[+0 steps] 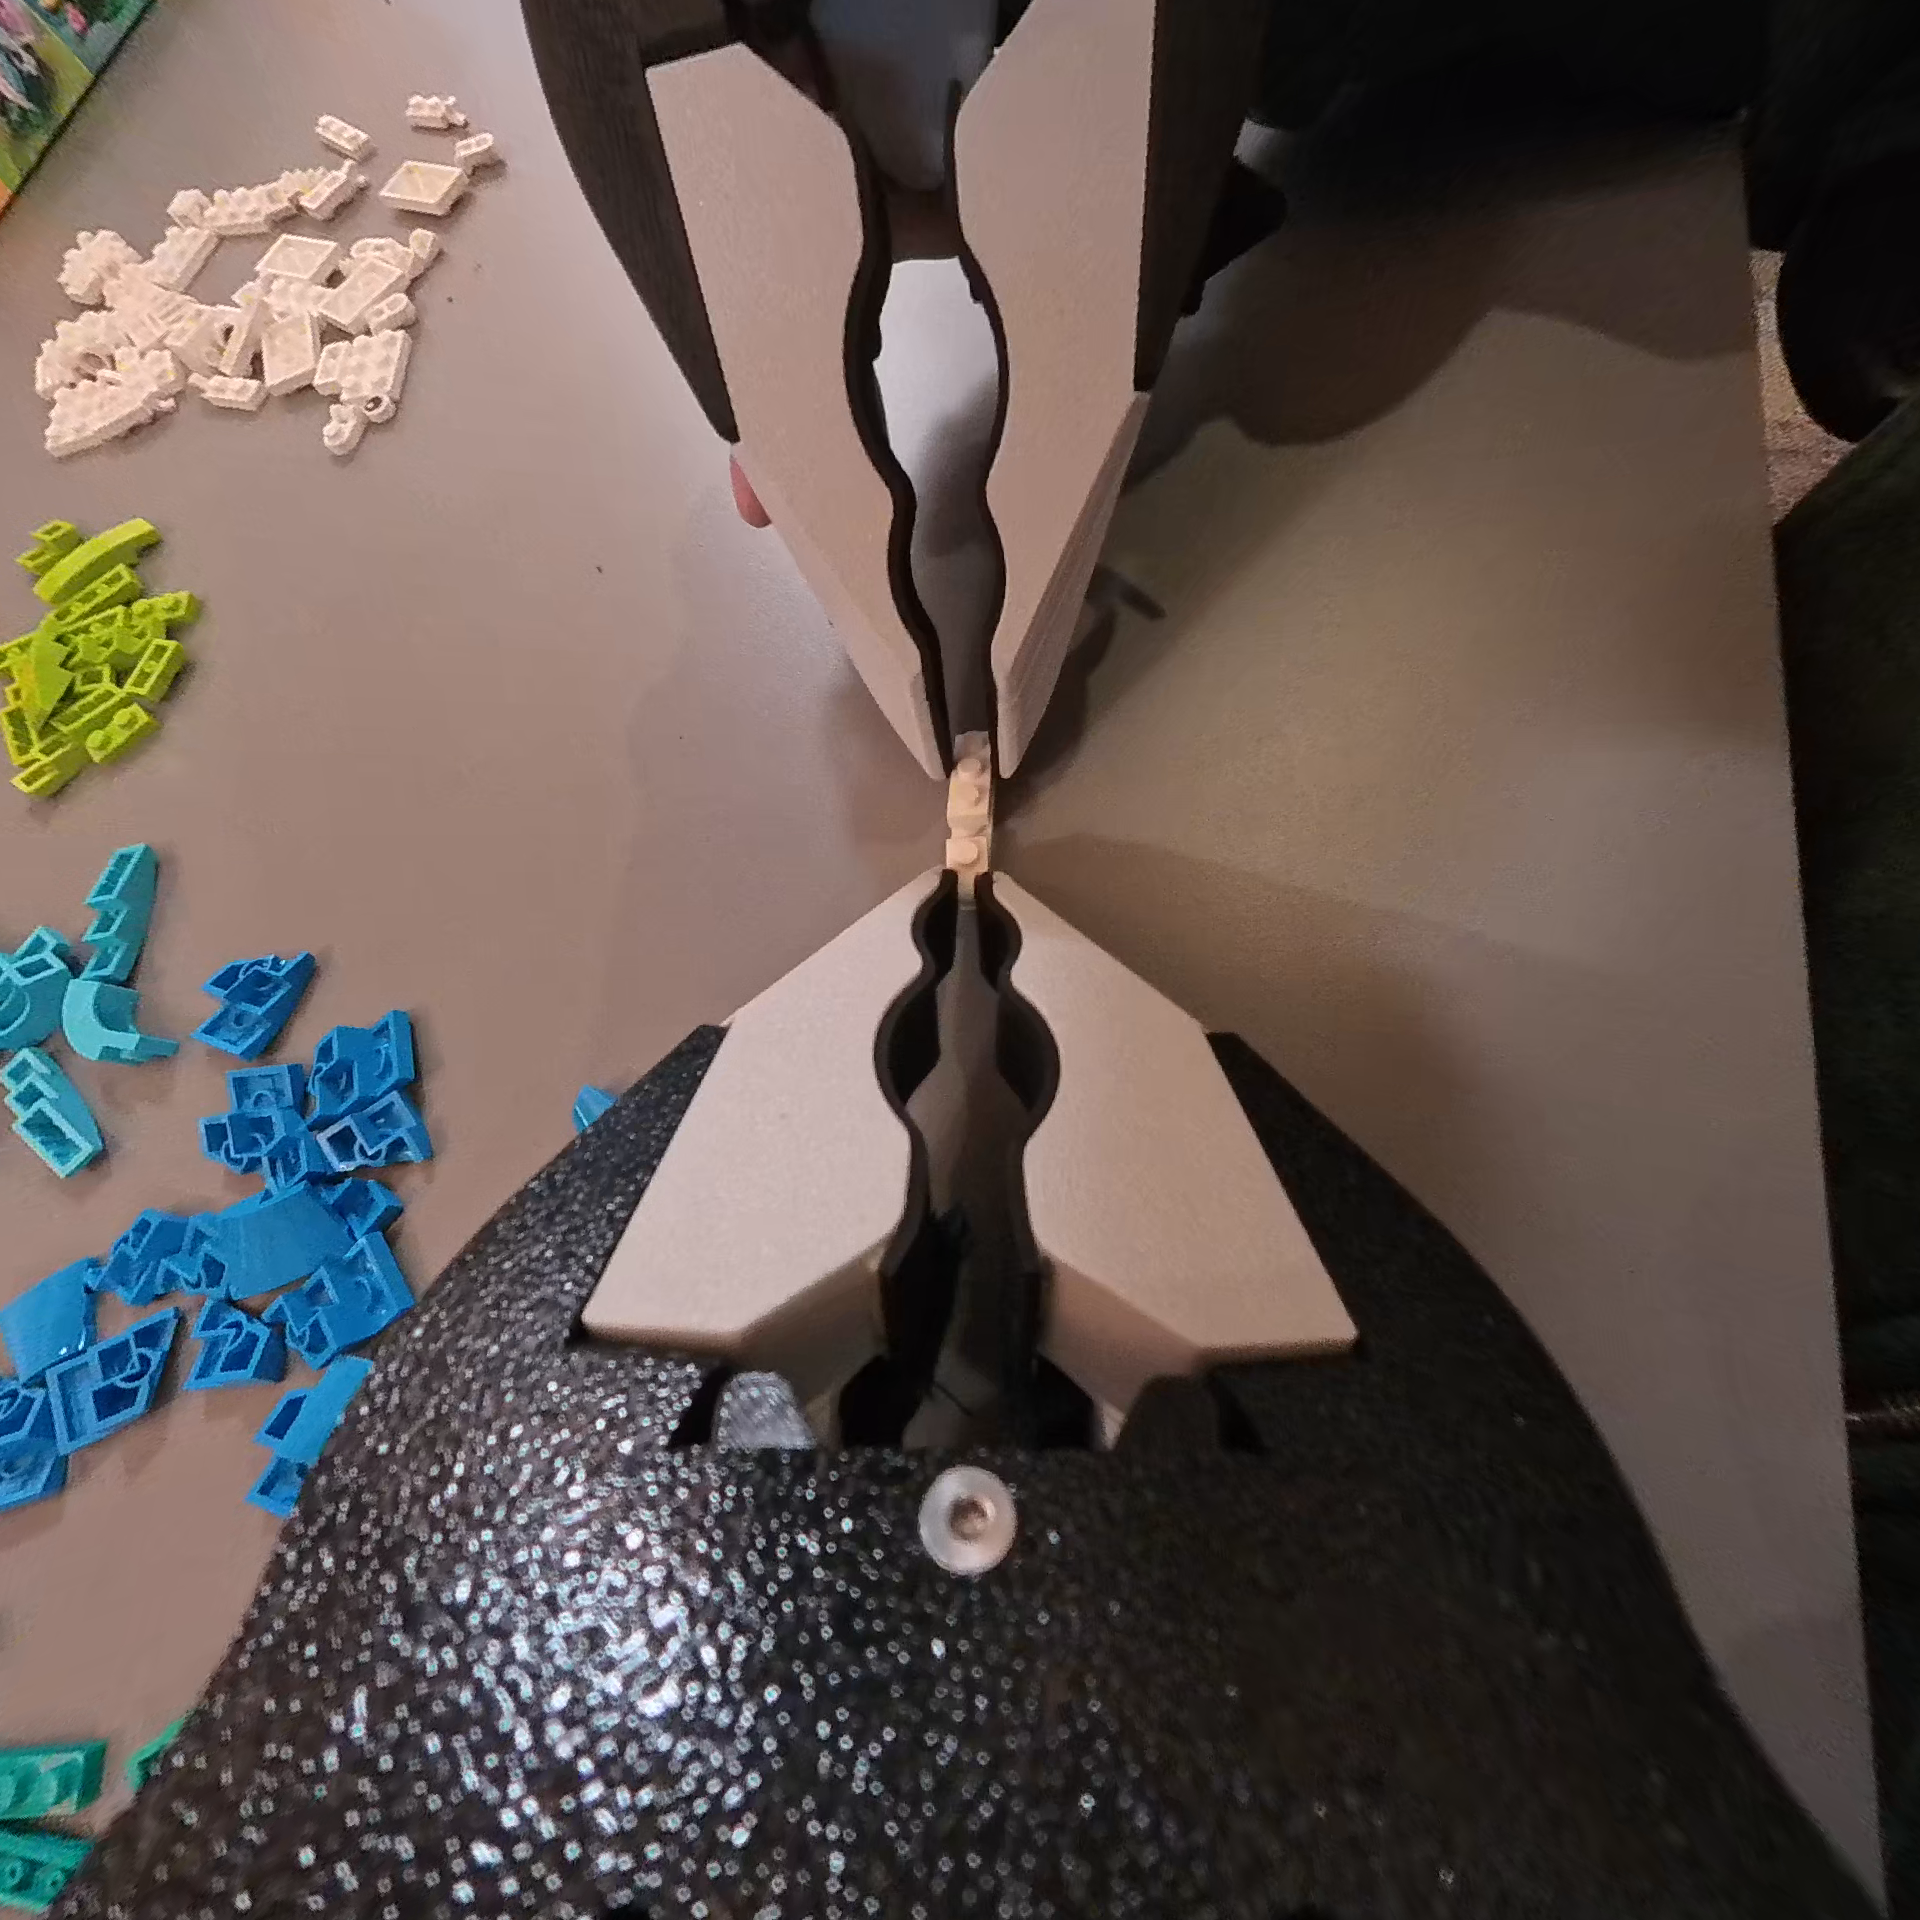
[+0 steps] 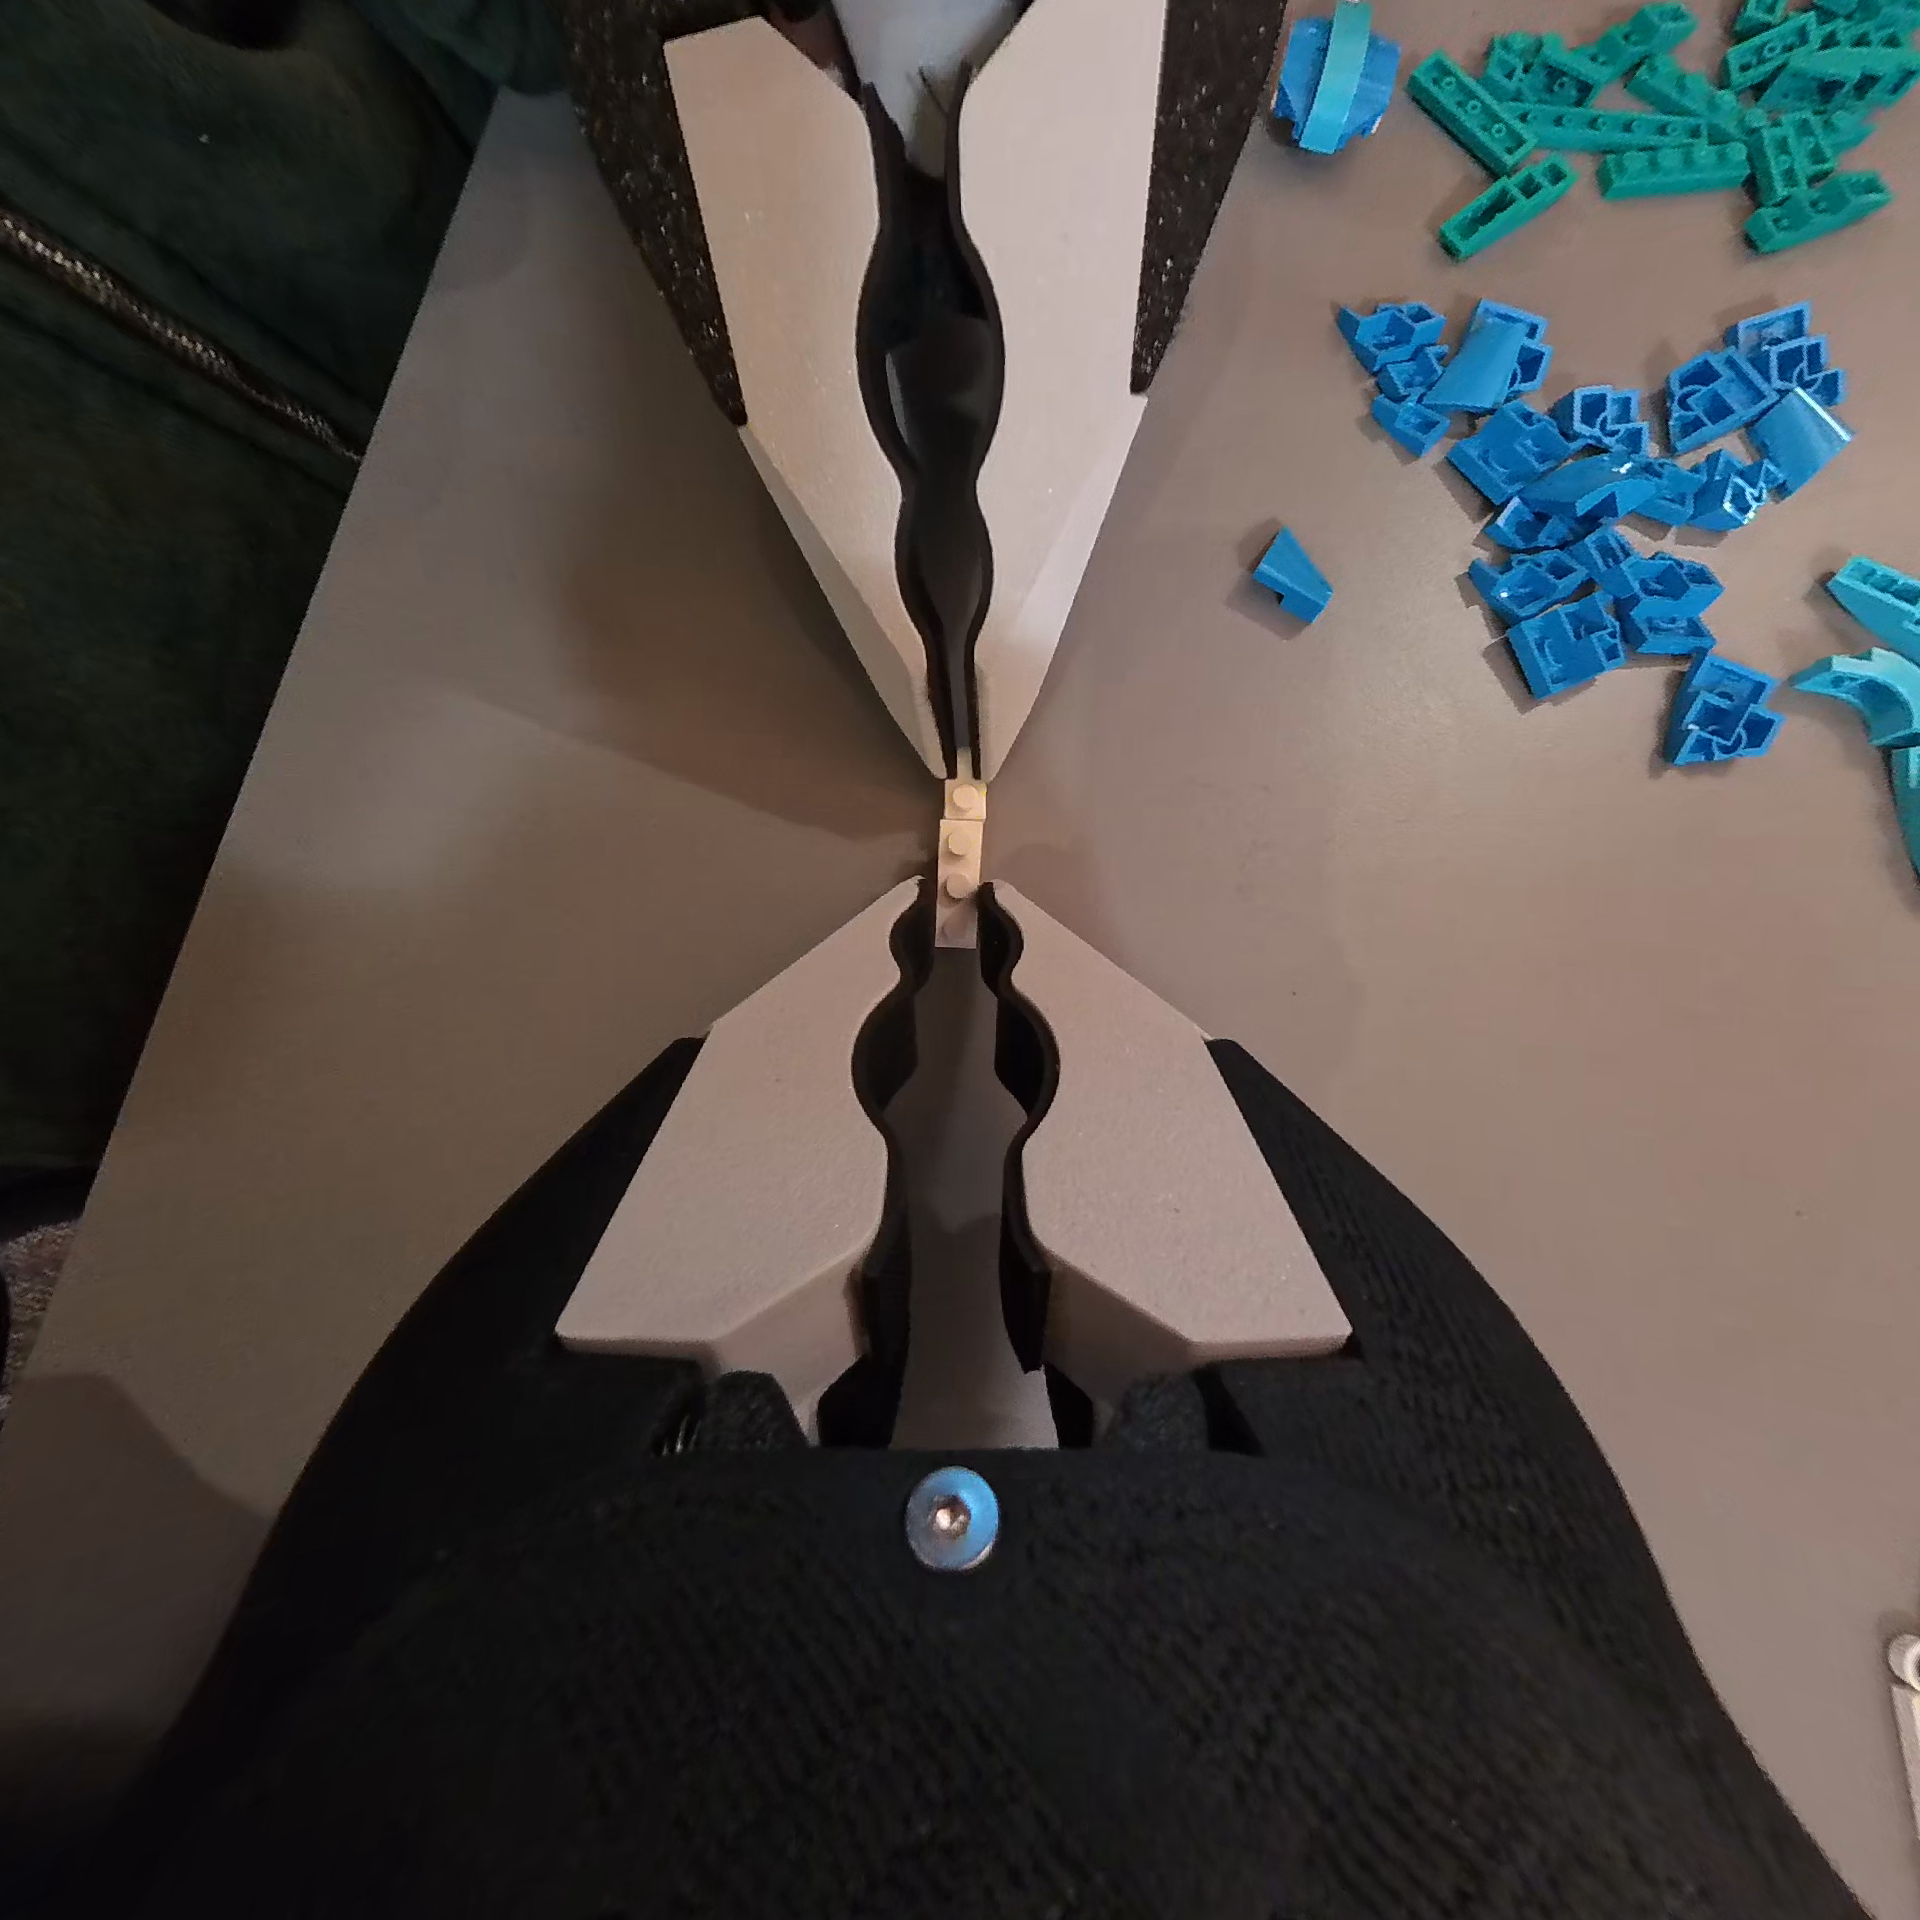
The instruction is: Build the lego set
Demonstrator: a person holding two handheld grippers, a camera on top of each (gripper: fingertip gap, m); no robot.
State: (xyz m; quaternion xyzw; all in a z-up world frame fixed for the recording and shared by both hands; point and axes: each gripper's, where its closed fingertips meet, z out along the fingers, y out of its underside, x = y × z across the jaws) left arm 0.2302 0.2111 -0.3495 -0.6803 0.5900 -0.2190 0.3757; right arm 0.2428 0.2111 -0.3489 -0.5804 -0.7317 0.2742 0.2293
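White plate strip (image 1: 969, 821) held between both tips, long axis running gripper to gripper, studs toward cameras. Left hand-held gripper (image 1: 968, 883) clamped on one end, right hand-held gripper (image 2: 954, 896) clamped on other. Held near worktop (image 1: 1455, 727) edge; bare surface beneath. Blue pile (image 2: 1621, 499), green pile (image 1: 88, 655), white pile (image 1: 239, 301) well apart sideways.

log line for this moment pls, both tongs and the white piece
left tongs: shut on white plates | right tongs: shut on white plates | white plates: held between both tips above table | phase: joining
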